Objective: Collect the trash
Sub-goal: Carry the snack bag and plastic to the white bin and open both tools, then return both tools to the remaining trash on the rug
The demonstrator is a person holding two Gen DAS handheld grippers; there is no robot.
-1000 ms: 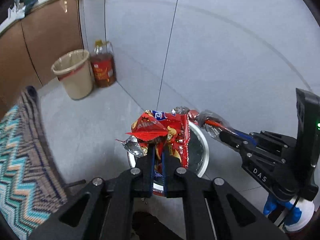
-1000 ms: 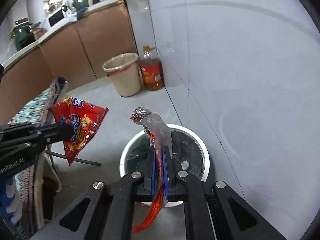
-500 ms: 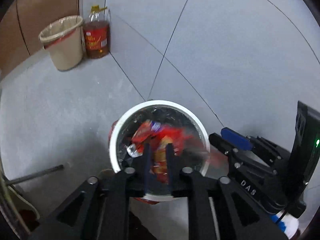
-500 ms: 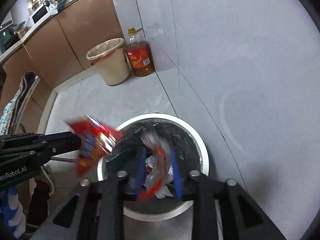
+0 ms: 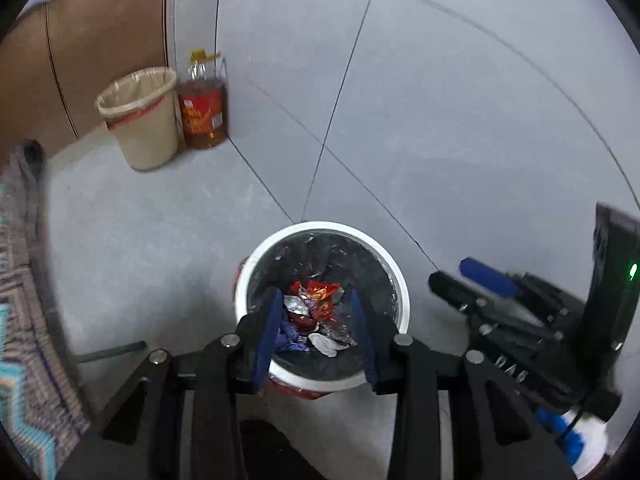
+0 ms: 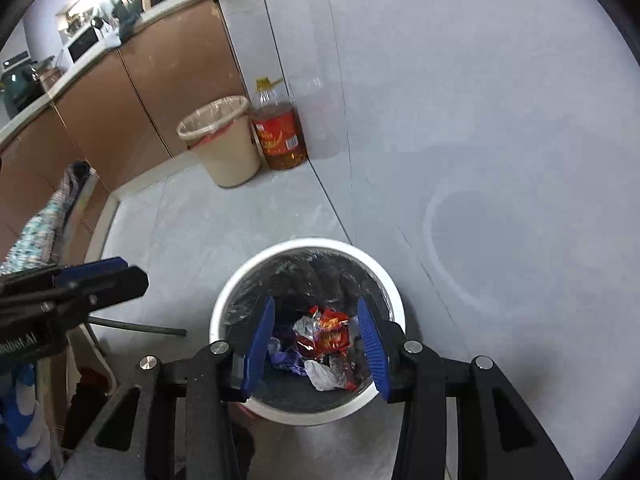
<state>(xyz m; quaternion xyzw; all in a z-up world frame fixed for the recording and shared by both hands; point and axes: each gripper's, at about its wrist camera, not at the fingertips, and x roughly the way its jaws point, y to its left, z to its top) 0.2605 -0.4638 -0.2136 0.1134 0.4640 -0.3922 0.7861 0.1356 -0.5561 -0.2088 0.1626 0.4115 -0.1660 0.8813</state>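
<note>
A white-rimmed trash bin (image 5: 256, 256) (image 6: 384, 276) with a black liner stands on the grey floor under both grippers. Inside lie a red snack wrapper (image 5: 318, 296) (image 6: 332, 330), silver foil and other scraps. My left gripper (image 5: 316, 322) hangs over the bin, its jaws opening, with nothing between the blue pads (image 5: 266, 330). My right gripper (image 6: 318, 340) is also above the bin, jaws opening and empty. Each gripper shows in the other's view: the right one (image 5: 476, 280) at the right edge, the left one (image 6: 116, 276) at the left.
A beige bin (image 6: 222, 144) with a clear liner and a large oil bottle (image 6: 280, 132) stand by the wall near brown cabinets (image 6: 120, 100). A zigzag-patterned cloth (image 5: 20, 320) hangs at the left. A thin metal bar (image 6: 136, 326) lies left of the white bin.
Both grippers went from shut on wrappers to open. The red snack wrapper and the clear wrapper dropped into the white bin and now lie inside it.
</note>
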